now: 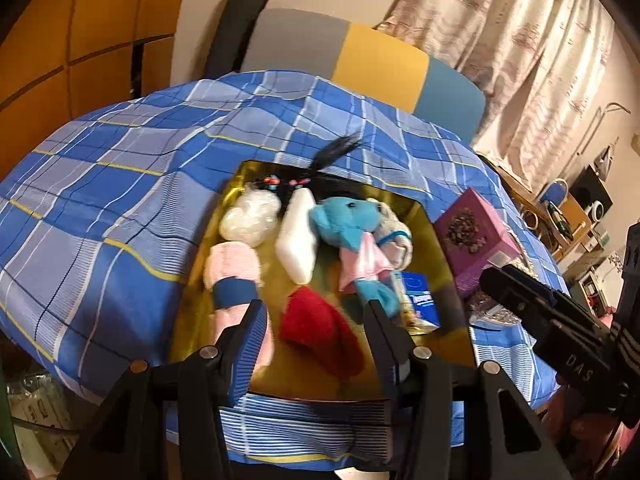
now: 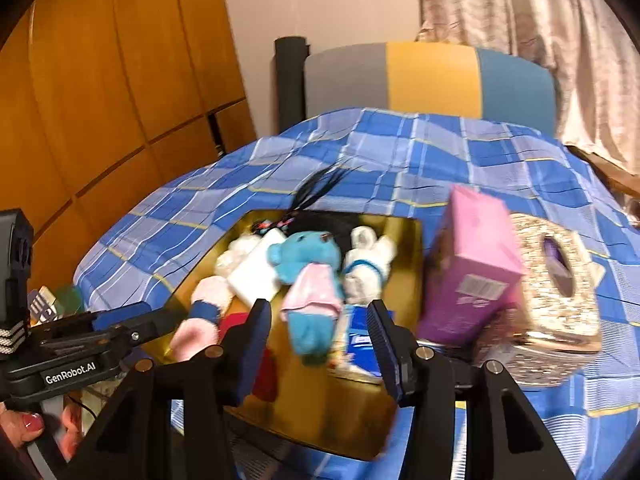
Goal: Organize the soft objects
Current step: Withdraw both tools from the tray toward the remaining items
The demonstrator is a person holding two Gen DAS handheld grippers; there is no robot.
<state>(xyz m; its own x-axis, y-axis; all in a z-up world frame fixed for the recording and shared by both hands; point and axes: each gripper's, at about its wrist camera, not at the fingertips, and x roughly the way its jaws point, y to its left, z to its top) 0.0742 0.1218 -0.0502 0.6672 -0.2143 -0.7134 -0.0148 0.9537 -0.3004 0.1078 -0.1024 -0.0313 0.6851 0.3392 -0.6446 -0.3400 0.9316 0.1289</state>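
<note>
Rightward, purple box [image 2: 472,264], glittery tissue holder [image 2: 560,292], touching

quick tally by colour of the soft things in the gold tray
Soft things in the gold tray:
white: 3, the fluffy ball, the pad and the small plush
blue: 1, the bear
pink: 1, the rolled sock
red: 1, the cloth
black: 1, the hair piece
total: 7
</note>
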